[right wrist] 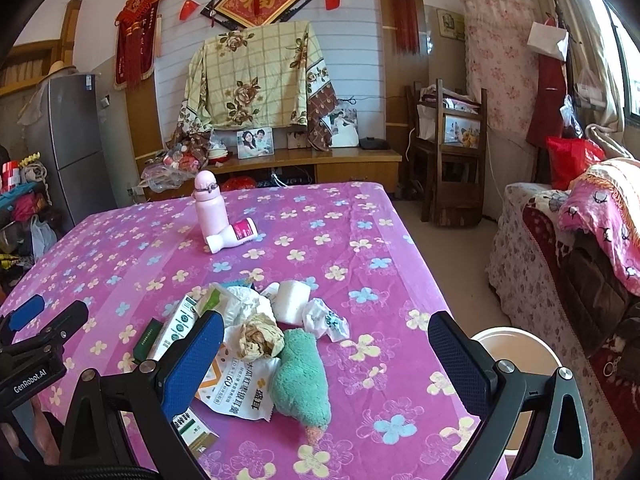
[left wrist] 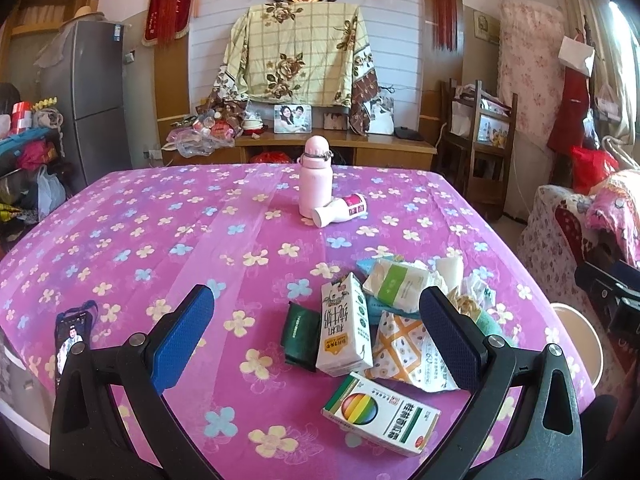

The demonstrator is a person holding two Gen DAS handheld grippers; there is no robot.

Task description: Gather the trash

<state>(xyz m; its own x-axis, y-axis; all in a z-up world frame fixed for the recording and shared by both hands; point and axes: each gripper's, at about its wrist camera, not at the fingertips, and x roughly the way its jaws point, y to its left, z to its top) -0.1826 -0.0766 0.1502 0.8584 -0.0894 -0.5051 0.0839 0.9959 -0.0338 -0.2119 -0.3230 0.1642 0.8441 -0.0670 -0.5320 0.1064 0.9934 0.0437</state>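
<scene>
A heap of trash lies on the pink flowered tablecloth (left wrist: 160,216). In the left wrist view I see a milk carton (left wrist: 344,332), a dark green packet (left wrist: 300,334), a rainbow medicine box (left wrist: 380,414) and an orange patterned wrapper (left wrist: 404,350). My left gripper (left wrist: 316,336) hangs open above the carton. The right wrist view shows crumpled paper (right wrist: 260,338), a green cloth (right wrist: 302,380), a tissue roll (right wrist: 294,300) and a printed wrapper (right wrist: 244,388). Over these my right gripper (right wrist: 326,360) stands open and empty. A white bin (right wrist: 516,350) sits on the floor past the table's right edge.
A pink flask (left wrist: 316,178) stands mid-table with a white bottle (left wrist: 340,210) lying against it. A phone (left wrist: 72,336) rests near the left edge. A sofa (right wrist: 568,248) is on the right; a cabinet (right wrist: 280,162) and wooden chairs (right wrist: 448,152) stand behind.
</scene>
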